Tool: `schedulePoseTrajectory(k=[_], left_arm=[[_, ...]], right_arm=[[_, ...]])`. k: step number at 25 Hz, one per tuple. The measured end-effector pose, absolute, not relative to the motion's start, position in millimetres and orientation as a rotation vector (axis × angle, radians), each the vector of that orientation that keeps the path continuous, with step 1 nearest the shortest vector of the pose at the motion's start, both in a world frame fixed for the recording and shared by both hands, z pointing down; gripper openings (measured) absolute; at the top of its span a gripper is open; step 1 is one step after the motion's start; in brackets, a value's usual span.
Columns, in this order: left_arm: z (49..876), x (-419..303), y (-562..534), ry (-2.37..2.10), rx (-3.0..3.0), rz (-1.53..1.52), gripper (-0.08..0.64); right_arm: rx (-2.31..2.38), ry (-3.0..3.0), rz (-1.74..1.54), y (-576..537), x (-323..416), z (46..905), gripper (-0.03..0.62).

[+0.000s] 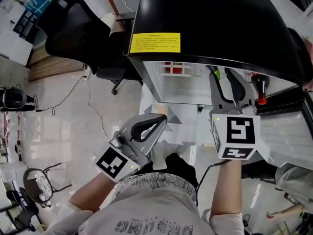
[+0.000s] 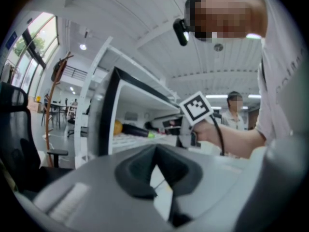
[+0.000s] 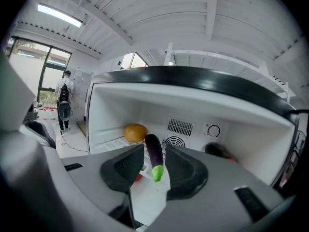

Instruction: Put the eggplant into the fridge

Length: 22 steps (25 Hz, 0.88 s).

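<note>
The eggplant [image 3: 155,161], dark purple with a green stem end, lies on the white shelf inside the open fridge [image 3: 193,98]. My right gripper [image 3: 154,148] is held at the fridge mouth, pointing in at the shelf. It is open, and the eggplant shows through the gap beyond the pads, touching neither. From the left gripper view the eggplant [image 2: 135,129] lies flat on the shelf beside the right gripper [image 2: 186,129]. My left gripper [image 1: 164,117] hangs lower, in front of the fridge. Its tips meet with nothing between them.
A yellow-orange fruit [image 3: 135,132] sits behind the eggplant on the shelf. A dark bottle with a red cap [image 1: 260,89] stands at the fridge's right. A black office chair [image 1: 73,28] is on the left. People stand in the background [image 3: 63,103].
</note>
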<state>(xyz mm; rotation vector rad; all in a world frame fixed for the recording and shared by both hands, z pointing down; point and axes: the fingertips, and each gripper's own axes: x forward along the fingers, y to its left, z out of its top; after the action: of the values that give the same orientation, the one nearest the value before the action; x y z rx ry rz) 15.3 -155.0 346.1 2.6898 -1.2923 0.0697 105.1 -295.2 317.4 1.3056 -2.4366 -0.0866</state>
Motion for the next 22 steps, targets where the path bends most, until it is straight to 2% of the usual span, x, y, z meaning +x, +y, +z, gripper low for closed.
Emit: schedulePoseTrajectory(k=[9,22], left_arm=[[326.3,9.3,-153.7,-1.271,2.733,0.043,0.008],[308.0,3.7,-146.7,-1.243,2.797,0.058,0.008]], right_arm=[[1.336,-2.468,-0.140,-265.7,108.3,305.1,0.077],[1.358,-2.508,-0.109,-226.9,112.0,298.5,0.026]])
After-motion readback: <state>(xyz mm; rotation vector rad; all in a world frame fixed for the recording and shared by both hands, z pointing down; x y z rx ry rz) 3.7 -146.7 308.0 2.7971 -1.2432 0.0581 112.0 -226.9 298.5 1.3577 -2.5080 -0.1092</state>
